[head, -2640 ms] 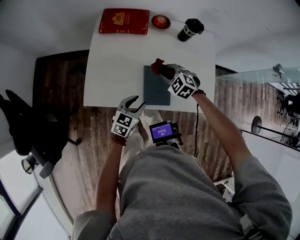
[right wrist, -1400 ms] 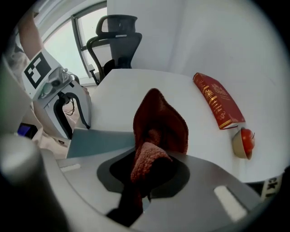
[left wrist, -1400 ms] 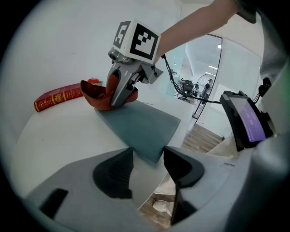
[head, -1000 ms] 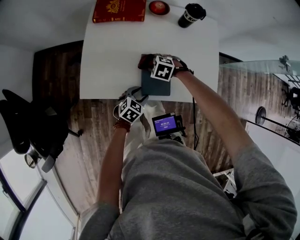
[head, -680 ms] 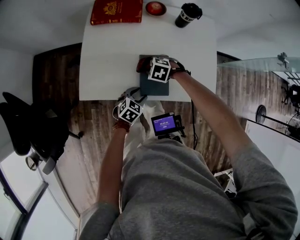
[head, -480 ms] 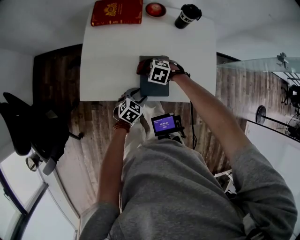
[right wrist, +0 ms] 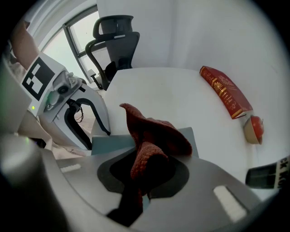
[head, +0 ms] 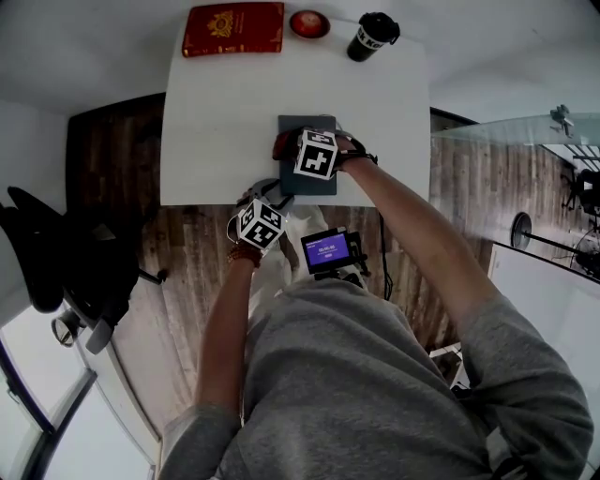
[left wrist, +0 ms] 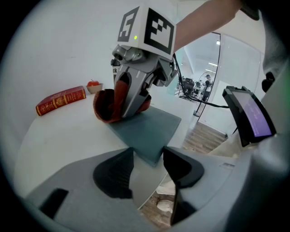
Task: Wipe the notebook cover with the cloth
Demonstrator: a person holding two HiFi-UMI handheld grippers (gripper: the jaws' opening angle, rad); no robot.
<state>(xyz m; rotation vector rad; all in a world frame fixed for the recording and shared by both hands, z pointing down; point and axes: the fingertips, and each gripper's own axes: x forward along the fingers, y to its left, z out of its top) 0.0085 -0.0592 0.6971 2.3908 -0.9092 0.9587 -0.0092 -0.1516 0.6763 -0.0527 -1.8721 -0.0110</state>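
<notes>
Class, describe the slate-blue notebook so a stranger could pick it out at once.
Find the white rectangular table; the thin, flat slate-blue notebook lies at its near edge, close to the person. Unlike the thick red hardcover book, small bowl and black cup lined along the far edge, it has a dark red fuzzy cloth on it.

white table [head: 216, 112] with red book [head: 233, 29], small bowl [head: 308, 23], black cup [head: 372, 36], grey notebook [head: 305, 125]
</notes>
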